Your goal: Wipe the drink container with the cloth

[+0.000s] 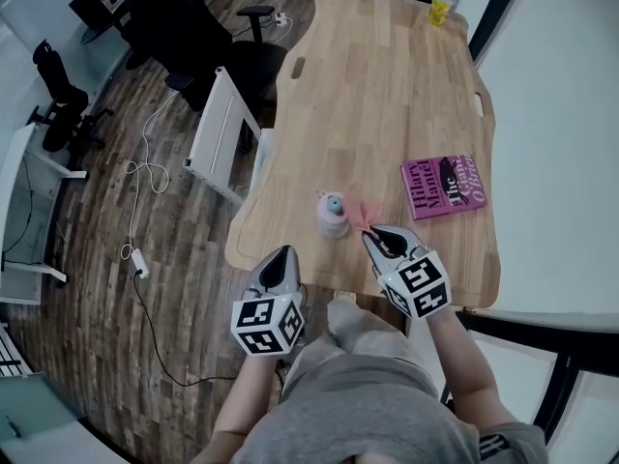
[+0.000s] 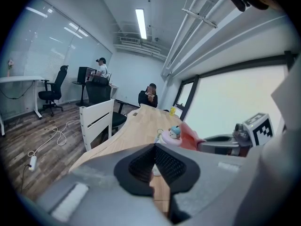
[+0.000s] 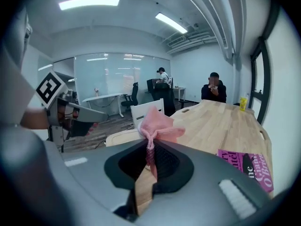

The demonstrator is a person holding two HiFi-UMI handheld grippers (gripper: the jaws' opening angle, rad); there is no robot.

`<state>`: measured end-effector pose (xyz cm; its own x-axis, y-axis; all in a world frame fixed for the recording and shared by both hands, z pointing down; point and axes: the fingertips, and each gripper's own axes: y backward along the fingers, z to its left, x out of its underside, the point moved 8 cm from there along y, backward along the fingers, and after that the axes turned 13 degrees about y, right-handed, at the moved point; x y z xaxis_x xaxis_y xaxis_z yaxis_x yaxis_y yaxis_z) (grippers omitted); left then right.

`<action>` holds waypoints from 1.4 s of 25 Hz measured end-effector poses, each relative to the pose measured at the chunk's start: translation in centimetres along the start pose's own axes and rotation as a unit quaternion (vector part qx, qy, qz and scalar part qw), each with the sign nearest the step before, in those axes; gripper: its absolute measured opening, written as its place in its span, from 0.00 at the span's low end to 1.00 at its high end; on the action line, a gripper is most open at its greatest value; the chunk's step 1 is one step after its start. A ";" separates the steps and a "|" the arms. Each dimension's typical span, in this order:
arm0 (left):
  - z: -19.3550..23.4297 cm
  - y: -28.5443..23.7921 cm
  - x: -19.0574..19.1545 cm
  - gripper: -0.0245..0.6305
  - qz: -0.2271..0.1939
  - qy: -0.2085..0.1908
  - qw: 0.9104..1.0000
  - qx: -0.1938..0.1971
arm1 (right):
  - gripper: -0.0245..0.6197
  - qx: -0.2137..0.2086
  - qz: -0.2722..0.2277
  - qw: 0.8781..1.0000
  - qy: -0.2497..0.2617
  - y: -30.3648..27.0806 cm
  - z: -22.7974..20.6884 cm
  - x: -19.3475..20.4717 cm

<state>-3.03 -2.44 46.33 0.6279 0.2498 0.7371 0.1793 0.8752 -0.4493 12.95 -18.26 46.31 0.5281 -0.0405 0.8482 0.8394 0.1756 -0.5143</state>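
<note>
A small pink drink container (image 1: 334,217) with a blue character lid stands near the front edge of the wooden table (image 1: 387,95); it also shows in the left gripper view as the drink container (image 2: 172,135). My right gripper (image 1: 372,236) is shut on a pink cloth (image 1: 363,210), which bunches above its jaws as the cloth (image 3: 156,125), just right of the container. My left gripper (image 1: 281,257) hovers off the table's front edge, left of the container, its jaws closed with nothing between them, seen as the left gripper (image 2: 154,147).
A magenta book (image 1: 444,187) lies on the table to the right. A yellow cup (image 1: 440,11) stands at the far end. White chair (image 1: 224,133) and black office chairs (image 1: 208,37) stand left of the table; cables trail on the floor (image 1: 145,172). People sit in the background.
</note>
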 end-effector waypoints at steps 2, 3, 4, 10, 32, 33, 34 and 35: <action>0.0 0.2 0.2 0.04 0.000 0.000 1.000 0.001 | 0.07 -0.007 0.001 1.000 0.023 -0.1 0.4 -0.2; -0.1 0.3 0.2 0.04 0.000 0.000 1.000 0.001 | 0.07 -0.011 0.002 0.999 0.034 -0.2 0.6 -0.3; 0.0 0.3 0.2 0.04 -0.001 0.000 1.000 0.002 | 0.07 -0.016 0.004 0.999 0.046 -0.3 0.8 -0.4; 0.1 0.5 0.1 0.04 -0.005 0.003 1.000 0.000 | 0.07 -0.046 0.021 0.993 0.103 -1.5 1.7 -0.9; 0.5 0.0 0.3 0.04 -0.001 0.007 1.000 -0.010 | 0.07 -0.148 0.122 0.963 0.189 -6.7 3.5 3.0; 0.5 0.0 0.3 0.04 0.000 0.007 1.000 -0.011 | 0.07 -0.151 0.125 0.963 0.187 -6.9 3.6 3.2; 0.6 -0.1 0.2 0.04 -0.001 0.007 1.000 -0.012 | 0.07 -0.155 0.129 0.962 0.185 -7.2 3.6 3.5; 0.6 -0.2 0.2 0.04 -0.001 0.007 1.000 -0.013 | 0.07 -0.158 0.133 0.961 0.185 -7.4 3.7 3.7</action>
<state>-3.35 -2.31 46.84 0.6383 0.2423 0.7307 0.2000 0.8644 -0.4613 8.23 -16.02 53.71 0.6891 -0.3922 0.6094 0.6351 -0.0780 -0.7684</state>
